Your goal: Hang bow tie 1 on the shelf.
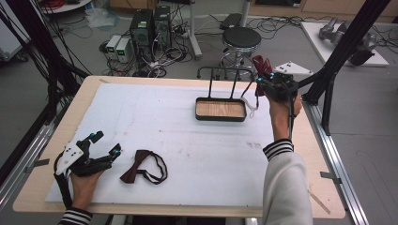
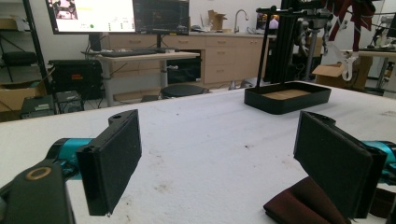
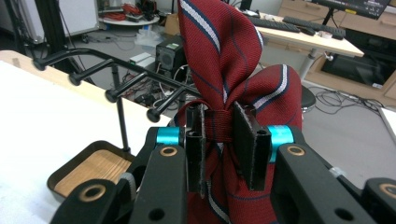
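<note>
My right gripper [image 3: 219, 140] is shut on the knot of a red striped bow tie [image 3: 219, 51], held in the air beside the prongs of a black rack [image 3: 116, 70]. From above, the right gripper [image 1: 268, 80] hovers at the right end of the rack [image 1: 225, 70], with the red bow tie [image 1: 261, 65] sticking up from it. The rack rises from a black tray with a wooden floor [image 1: 220, 109]. My left gripper [image 1: 105, 145] rests open on the near left of the white mat. A dark maroon bow tie [image 1: 138, 165] with its strap lies just right of it, seen close by the right jaw [image 2: 303, 203].
A white mat [image 1: 187, 140] covers most of the wooden table [image 1: 84, 93]. Beyond the far edge stand a black stool [image 1: 241, 38], computer boxes [image 1: 150, 28] and tangled cables on the floor. A black frame post [image 1: 345, 42] rises at the right rear.
</note>
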